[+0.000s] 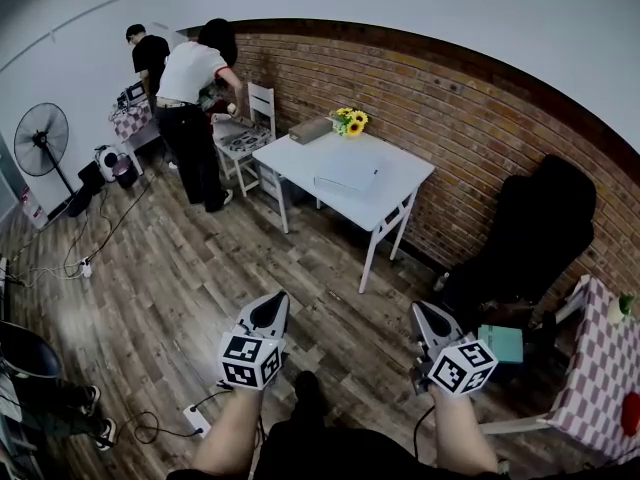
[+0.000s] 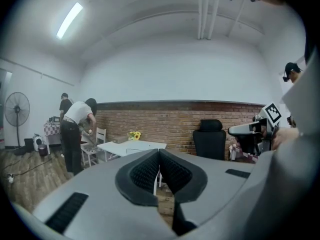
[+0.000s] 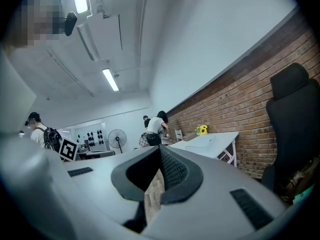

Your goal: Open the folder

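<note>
left tongs [image 1: 274,308] were shut, empty, forearm out, tips toward 12 o'clock | right tongs [image 1: 428,318] were shut, empty, same pose | folder [image 1: 347,178] lay flat on white surface [image 1: 300,154] at 12 o'clock, well apart from both

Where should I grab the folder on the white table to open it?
Likely pinch just the top cover of the folder at a free edge, coming low from the open-floor side of the table: it lies flat, and the brick wall backs the far side. Which edge opens is too small to tell.
</note>
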The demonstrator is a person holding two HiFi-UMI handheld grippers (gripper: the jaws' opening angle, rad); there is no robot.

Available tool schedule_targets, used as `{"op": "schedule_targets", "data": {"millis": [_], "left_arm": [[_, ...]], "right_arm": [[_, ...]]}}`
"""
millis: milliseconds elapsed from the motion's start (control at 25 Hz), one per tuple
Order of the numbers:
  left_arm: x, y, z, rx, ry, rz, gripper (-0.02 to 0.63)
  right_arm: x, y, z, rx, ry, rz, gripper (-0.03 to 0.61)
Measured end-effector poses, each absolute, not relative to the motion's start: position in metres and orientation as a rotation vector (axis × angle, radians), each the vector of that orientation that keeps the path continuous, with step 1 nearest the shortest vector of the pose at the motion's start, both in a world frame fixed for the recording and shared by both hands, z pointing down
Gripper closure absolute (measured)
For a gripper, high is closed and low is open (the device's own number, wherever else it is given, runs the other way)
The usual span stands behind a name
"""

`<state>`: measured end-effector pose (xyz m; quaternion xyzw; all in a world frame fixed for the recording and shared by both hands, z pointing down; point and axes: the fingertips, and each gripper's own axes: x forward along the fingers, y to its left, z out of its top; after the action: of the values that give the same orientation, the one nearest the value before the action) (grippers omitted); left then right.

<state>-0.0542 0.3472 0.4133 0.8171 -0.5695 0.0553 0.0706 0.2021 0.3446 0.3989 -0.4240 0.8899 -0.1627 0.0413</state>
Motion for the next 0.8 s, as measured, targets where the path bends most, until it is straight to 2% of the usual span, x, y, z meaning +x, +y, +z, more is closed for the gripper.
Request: {"op": "schedule_targets", "data": {"millis": [800], "left_arm": [[-0.138, 0.156, 0.449, 2.422, -1.652, 0.22, 0.595]], "right_arm": [[0.107, 0.155, 0.427, -1.352, 2.774, -0.632, 0.565]]}}
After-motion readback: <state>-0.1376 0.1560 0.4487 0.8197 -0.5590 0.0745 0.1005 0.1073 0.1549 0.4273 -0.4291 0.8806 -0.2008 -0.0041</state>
